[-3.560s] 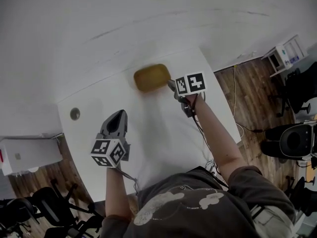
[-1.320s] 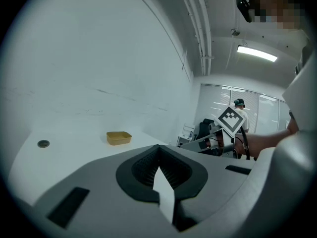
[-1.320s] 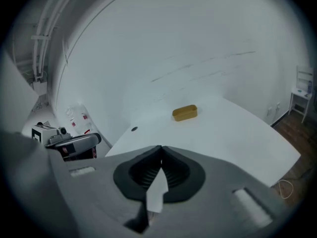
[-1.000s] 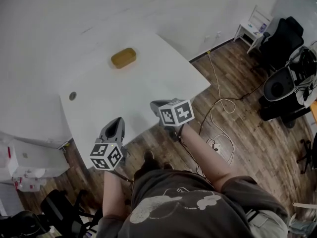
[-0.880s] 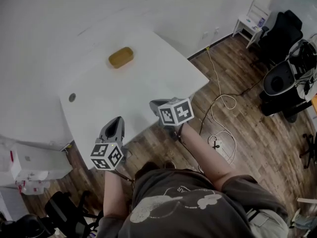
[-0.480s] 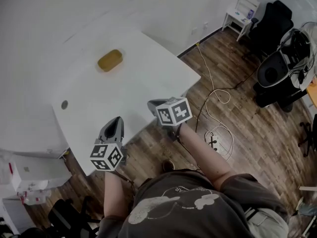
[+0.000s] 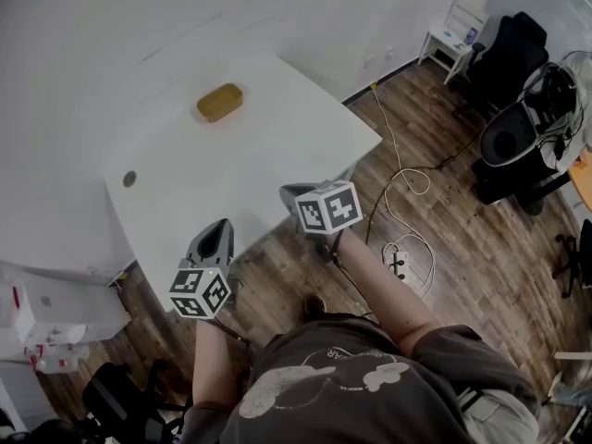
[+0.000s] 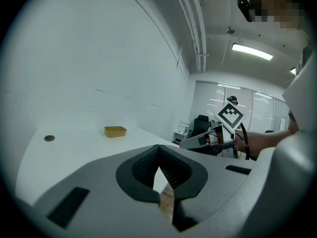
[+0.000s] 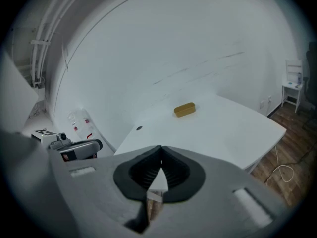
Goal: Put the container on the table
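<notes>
Plainly, the container (image 7: 220, 102) is shallow, oblong, mustard-yellow.

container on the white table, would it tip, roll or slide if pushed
The container looks low, wide and flat-based, so it probably won't tip or roll. The table under it looks smooth, so a push would likely slide it. It appears small and shallow, so probably light.

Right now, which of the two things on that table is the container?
The yellow oblong container, which has raised walls; the other, a small grey disc, lies flat near a corner of the table.
</notes>
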A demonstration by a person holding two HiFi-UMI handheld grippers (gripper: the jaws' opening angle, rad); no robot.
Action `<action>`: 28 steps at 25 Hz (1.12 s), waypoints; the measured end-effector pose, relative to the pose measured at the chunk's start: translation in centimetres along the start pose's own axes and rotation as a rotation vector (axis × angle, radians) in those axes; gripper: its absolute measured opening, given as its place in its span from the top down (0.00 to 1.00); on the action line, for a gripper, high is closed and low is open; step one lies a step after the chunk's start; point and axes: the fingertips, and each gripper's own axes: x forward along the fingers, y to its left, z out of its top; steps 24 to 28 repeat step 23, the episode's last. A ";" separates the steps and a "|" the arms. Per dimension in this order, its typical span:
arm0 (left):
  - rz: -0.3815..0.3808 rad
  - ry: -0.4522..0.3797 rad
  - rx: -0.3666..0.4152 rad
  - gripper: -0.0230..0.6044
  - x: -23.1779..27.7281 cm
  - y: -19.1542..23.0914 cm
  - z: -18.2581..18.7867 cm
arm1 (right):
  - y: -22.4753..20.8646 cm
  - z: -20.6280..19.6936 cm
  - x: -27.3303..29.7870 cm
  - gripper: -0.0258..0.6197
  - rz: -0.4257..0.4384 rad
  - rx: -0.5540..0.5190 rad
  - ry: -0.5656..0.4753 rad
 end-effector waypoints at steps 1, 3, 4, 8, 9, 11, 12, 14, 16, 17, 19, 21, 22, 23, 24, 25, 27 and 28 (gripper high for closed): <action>-0.006 -0.002 0.005 0.97 -0.6 -0.2 -0.1 | 0.5 -0.2 -0.3 0.96 -0.005 -0.004 -0.004; -0.019 -0.003 0.012 0.97 -1.7 -0.6 -0.4 | 1.4 -0.9 -0.9 0.96 -0.014 -0.008 -0.010; -0.026 -0.003 0.013 0.97 -2.3 -0.7 -0.6 | 1.9 -1.3 -1.2 0.96 -0.018 -0.009 -0.010; -0.044 -0.002 0.016 0.97 -5.1 -1.0 -1.3 | 4.3 -3.0 -2.3 0.96 -0.032 -0.019 -0.009; -0.046 -0.002 0.017 0.97 -5.8 -1.0 -1.4 | 4.9 -3.4 -2.6 0.96 -0.035 -0.021 -0.009; -0.053 -0.002 0.019 0.97 -7.3 -1.2 -1.8 | 6.1 -4.1 -3.2 0.96 -0.043 -0.027 -0.013; -0.057 -0.003 0.022 0.97 -8.1 -1.3 -2.1 | 6.7 -4.5 -3.6 0.96 -0.047 -0.030 -0.016; -0.067 -0.003 0.027 0.97 -9.6 -1.9 -2.6 | 7.8 -5.4 -4.4 0.96 -0.054 -0.033 -0.021; -0.074 -0.004 0.028 0.97 -11.1 -2.4 -3.1 | 9.0 -6.4 -5.2 0.96 -0.060 -0.032 -0.024; -0.076 -0.007 0.026 0.97 -11.9 -2.6 -3.3 | 9.6 -6.9 -5.5 0.96 -0.062 -0.030 -0.024; -0.077 -0.016 0.014 0.97 -13.6 -2.8 -3.8 | 11.1 -8.1 -6.0 0.96 -0.061 -0.027 -0.022; -0.075 -0.024 0.002 0.97 -15.4 -3.0 -4.4 | 12.8 -9.4 -6.5 0.96 -0.054 -0.031 -0.017; -0.073 -0.026 -0.003 0.97 -16.3 -3.1 -4.7 | 13.6 -10.1 -6.7 0.96 -0.049 -0.034 -0.013; -0.072 -0.028 -0.007 0.97 -17.2 -3.3 -5.1 | 14.4 -10.8 -6.9 0.96 -0.043 -0.038 -0.008; -0.072 -0.028 -0.007 0.97 -17.2 -3.3 -5.1 | 14.4 -10.8 -6.9 0.96 -0.043 -0.038 -0.008; -0.072 -0.028 -0.007 0.97 -17.2 -3.3 -5.1 | 14.4 -10.8 -6.9 0.96 -0.043 -0.038 -0.008; -0.072 -0.028 -0.007 0.97 -17.2 -3.3 -5.1 | 14.4 -10.8 -6.9 0.96 -0.043 -0.038 -0.008; -0.072 -0.028 -0.007 0.97 -17.2 -3.3 -5.1 | 14.4 -10.8 -6.9 0.96 -0.043 -0.038 -0.008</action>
